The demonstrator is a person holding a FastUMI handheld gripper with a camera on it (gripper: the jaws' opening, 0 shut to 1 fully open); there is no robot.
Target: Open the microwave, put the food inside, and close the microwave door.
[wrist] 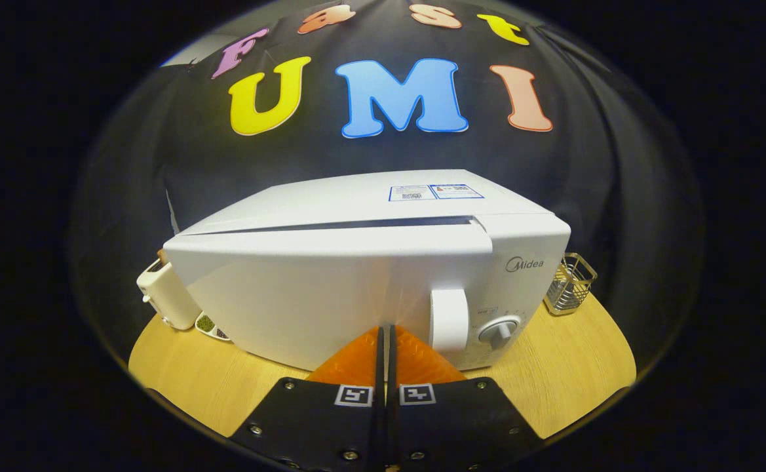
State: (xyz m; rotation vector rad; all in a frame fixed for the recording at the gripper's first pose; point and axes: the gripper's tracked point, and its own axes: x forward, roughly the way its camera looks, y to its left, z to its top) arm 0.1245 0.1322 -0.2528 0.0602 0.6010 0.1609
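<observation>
Jaws pressed together at the microwave (330,288) door; toaster (163,295) beside it, wire basket (569,283) opposite

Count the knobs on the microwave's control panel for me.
1. A single knob sits low on the microwave panel, right of the door handle, just beyond the shut tool. The handle may hide others.

surface (573,367): pale wood, round-edged
ahead of claw (386,341): white microwave (356,288)
beyond, left: toaster (163,292), small dish (211,326)
beyond, right: wire basket (569,283)
</observation>
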